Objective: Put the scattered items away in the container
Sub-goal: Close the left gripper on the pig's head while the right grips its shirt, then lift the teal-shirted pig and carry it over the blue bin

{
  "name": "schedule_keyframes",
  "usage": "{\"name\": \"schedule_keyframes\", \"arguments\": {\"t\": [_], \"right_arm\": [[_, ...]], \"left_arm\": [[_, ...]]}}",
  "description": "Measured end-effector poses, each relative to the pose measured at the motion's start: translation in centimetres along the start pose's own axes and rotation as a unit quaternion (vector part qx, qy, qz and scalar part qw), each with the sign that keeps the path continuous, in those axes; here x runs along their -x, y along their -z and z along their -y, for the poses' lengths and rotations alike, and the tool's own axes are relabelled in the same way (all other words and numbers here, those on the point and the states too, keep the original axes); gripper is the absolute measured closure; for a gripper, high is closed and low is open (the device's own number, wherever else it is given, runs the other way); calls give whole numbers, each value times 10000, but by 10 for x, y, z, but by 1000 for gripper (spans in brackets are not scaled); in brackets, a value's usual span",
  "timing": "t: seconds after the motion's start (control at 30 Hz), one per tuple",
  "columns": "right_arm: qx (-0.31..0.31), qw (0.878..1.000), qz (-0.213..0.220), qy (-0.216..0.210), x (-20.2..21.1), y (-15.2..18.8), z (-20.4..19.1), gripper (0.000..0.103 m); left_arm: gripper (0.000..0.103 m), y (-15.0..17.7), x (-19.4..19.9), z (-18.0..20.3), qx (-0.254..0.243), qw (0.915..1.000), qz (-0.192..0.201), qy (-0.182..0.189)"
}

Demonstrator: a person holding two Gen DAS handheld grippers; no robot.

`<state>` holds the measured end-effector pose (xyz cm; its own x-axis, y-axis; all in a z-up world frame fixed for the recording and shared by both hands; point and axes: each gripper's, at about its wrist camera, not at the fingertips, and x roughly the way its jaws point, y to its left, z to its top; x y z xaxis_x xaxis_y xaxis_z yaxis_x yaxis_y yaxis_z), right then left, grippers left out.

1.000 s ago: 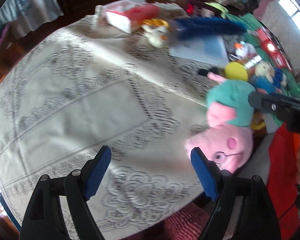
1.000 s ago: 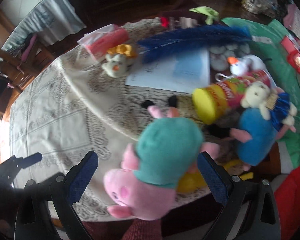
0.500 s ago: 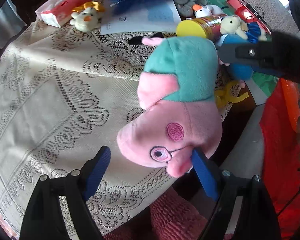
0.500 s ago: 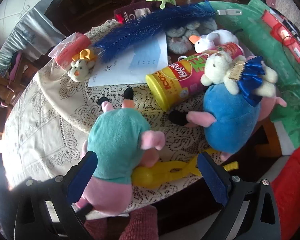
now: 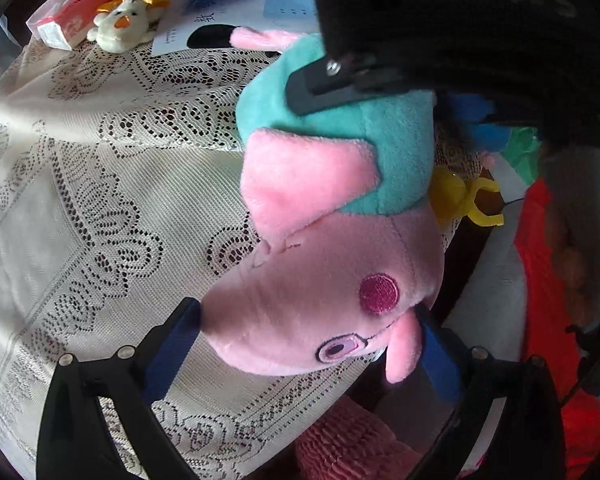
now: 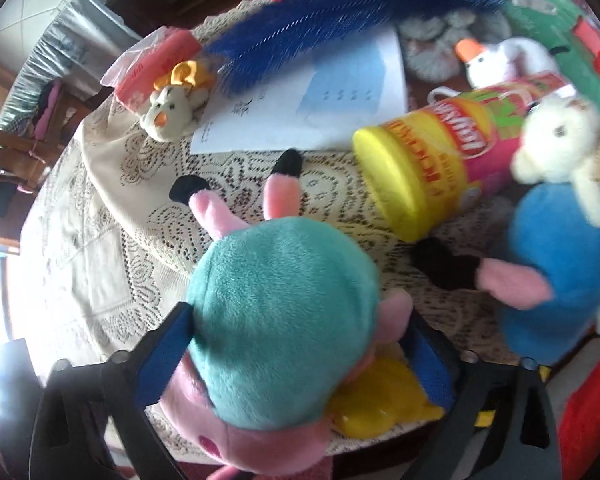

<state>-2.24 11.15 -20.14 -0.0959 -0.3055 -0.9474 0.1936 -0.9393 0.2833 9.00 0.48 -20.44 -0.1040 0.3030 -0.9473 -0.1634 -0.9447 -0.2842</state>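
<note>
We are seeing a cream lace tablecloth (image 6: 112,240) covering the table; a white printed paper sheet (image 6: 320,108) is lying flat on it, under a long blue feather (image 6: 340,20).

Pig plush (image 5: 332,240) head lies between the left hand-held gripper (image 5: 306,344) fingers.

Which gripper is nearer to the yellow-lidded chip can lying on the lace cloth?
Right. The right gripper straddles the pig plush's teal body, with the chip can just ahead of it. The left gripper brackets the plush's head at the table edge, farther off.
</note>
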Motion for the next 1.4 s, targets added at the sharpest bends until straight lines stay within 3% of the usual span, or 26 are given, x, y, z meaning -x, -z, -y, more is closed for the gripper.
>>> {"name": "schedule_keyframes", "arguments": {"t": [0.13,0.4,0.43,0.57,0.7,1.03,1.4], "right_arm": [[-232,9988,-168,-401,-14,-3,7,22],[-140,9988,-198,-419,-16,-5,2,27],[-129,9988,-201,-419,-17,-5,2,28],[-16,9993,-80,-356,-7,-5,-5,34],[24,9981,147,-592,14,-4,-15,36],[449,9923,541,-1023,44,-21,-94,36],[1270,9819,463,-1327,31,-24,-218,36]], "left_arm": [[4,4,0,-7,130,9996,60,229],[3,10,-2,-12,187,9990,49,404],[6,11,-1,-13,190,9988,63,450],[31,17,16,-10,101,9989,173,415],[34,24,41,-16,96,9991,299,268],[34,45,119,-68,138,9966,748,-307],[34,52,138,-143,737,9892,1064,-690]]}}
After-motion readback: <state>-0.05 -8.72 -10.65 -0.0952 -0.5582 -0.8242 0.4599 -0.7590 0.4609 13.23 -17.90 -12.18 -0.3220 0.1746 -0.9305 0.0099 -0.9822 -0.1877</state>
